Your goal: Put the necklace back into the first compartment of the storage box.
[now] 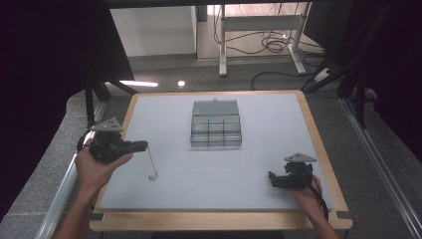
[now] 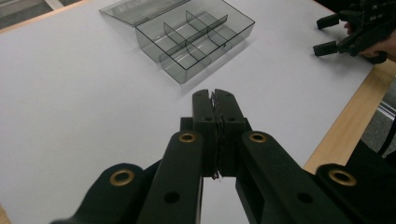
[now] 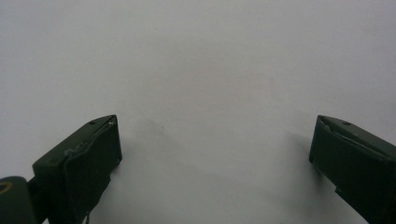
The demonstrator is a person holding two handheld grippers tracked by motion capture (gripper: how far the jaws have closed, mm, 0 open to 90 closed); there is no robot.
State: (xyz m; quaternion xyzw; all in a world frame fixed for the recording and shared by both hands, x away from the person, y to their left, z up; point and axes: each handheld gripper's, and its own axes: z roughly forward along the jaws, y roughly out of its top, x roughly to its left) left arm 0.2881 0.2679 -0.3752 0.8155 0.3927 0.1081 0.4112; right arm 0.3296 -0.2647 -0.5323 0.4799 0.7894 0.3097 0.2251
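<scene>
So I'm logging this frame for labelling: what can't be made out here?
- The thin chain hanging from the left tool: too small in the high view to identify; in the left gripper view the shut jaws hide it.
- The compartment box: contents unclear through its tinted walls.
- The right tool: jaw ends cut off by the right gripper view's edge.

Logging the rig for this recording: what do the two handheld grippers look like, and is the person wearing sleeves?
Both the left gripper and the right gripper are black, each with two blocky jaws and a grey three-cornered plate on top. The left gripper view shows brass-coloured rings at its arm joints. A black cable trails from the right one. The forearms are bare, with no sleeves in sight.
</scene>
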